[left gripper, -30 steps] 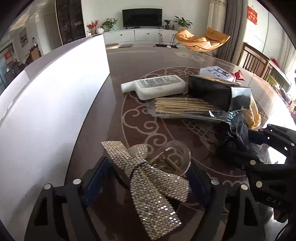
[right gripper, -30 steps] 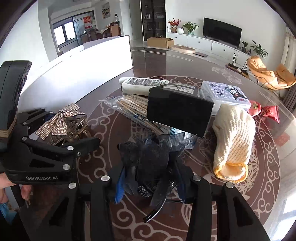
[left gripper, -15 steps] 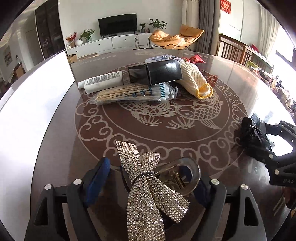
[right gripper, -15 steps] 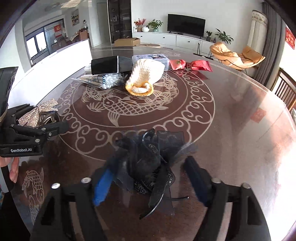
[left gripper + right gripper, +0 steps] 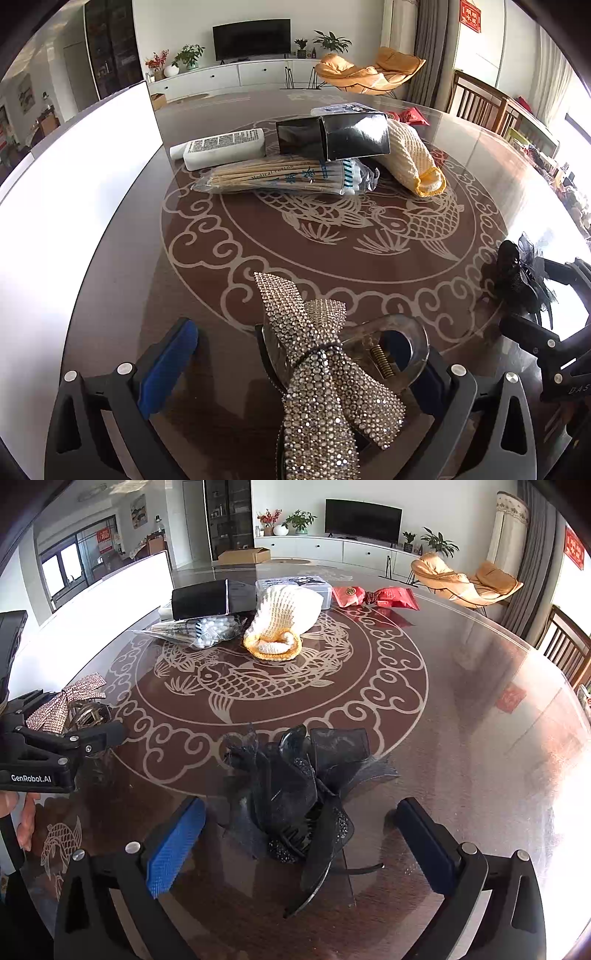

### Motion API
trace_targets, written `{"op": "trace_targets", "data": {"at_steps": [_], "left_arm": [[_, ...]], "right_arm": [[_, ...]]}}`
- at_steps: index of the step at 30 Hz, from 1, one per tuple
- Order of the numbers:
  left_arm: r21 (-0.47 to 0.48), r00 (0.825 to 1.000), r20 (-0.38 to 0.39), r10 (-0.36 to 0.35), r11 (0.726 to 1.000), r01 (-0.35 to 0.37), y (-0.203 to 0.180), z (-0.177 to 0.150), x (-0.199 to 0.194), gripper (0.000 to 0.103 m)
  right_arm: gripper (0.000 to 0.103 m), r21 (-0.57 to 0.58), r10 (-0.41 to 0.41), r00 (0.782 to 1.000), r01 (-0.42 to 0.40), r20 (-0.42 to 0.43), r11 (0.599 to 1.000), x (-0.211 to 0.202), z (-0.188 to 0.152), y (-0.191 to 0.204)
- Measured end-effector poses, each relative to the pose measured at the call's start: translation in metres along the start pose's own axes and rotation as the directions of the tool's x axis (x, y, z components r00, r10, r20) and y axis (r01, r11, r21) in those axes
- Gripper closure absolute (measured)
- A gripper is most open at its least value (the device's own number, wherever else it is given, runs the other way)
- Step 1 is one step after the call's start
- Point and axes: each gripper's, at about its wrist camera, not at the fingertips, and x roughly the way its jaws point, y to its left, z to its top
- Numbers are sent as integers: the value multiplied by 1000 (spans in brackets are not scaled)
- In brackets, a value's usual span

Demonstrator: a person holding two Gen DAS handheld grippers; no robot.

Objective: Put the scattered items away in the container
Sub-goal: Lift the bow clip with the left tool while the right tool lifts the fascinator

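Fingers (image 5: 186,345) of both our grippers having just spread apart, we'd retake the light, stiff bow clip (image 5: 325,373) at its 3 o'clock handle.

We see a dark round table (image 5: 461,709) with a pale carp design carrying a rhinestone bow hair clip (image 5: 325,373), a black mesh bow hair claw (image 5: 295,794), a cotton swab packet (image 5: 288,177), a white bottle (image 5: 225,147), a knitted glove (image 5: 284,620) and red packets (image 5: 376,596).
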Motion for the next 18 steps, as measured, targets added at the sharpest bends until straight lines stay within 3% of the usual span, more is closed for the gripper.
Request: {"op": "trace_targets", "data": {"at_steps": [18], "left_arm": [[1,1000,1,-4,1000,4,-2,4,4,0]], "right_arm": [[0,0,1,1000,-1,0,1000,0,0,1]]}}
